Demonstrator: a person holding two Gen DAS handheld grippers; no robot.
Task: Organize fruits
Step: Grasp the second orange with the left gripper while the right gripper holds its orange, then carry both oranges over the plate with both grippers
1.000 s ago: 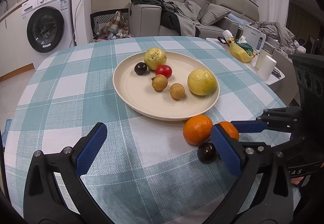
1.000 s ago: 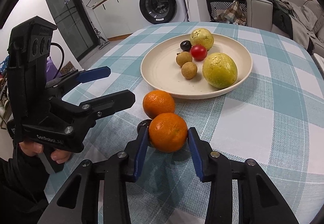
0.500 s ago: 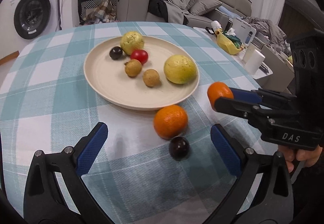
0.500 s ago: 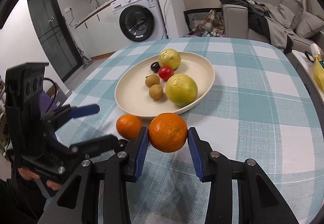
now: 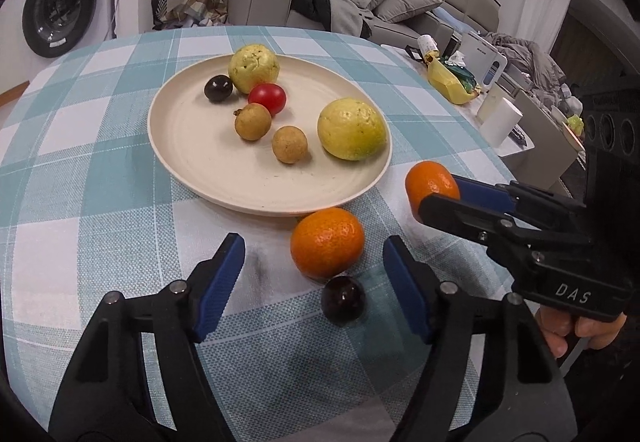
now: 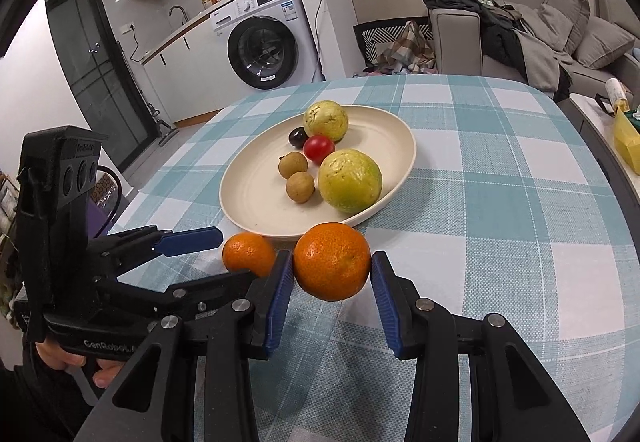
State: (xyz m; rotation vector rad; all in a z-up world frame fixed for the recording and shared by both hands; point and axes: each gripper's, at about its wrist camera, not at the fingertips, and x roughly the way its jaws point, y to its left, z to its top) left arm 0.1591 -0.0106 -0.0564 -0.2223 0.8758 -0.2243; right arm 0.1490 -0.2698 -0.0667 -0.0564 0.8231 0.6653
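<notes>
The left gripper (image 5: 314,282) has just been closing, its blue pads now bracketing the second orange (image 5: 327,243) and a glossy dark plum (image 5: 343,304) on the checked cloth, not yet touching either. The right gripper (image 6: 331,282) pinches a dimpled orange (image 6: 332,267), apparently lifted beside the cream plate (image 6: 256,218), so both look headed there to join the bumpy guavas.

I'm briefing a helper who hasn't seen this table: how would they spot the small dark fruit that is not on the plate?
Start at the cream plate on the checked tablecloth and come toward the near edge. Just off the rim sits an orange on the cloth; the dark fruit lies right against its near side, between the left gripper's open blue pads. It is glossy, almost black and far smaller than the orange.
</notes>
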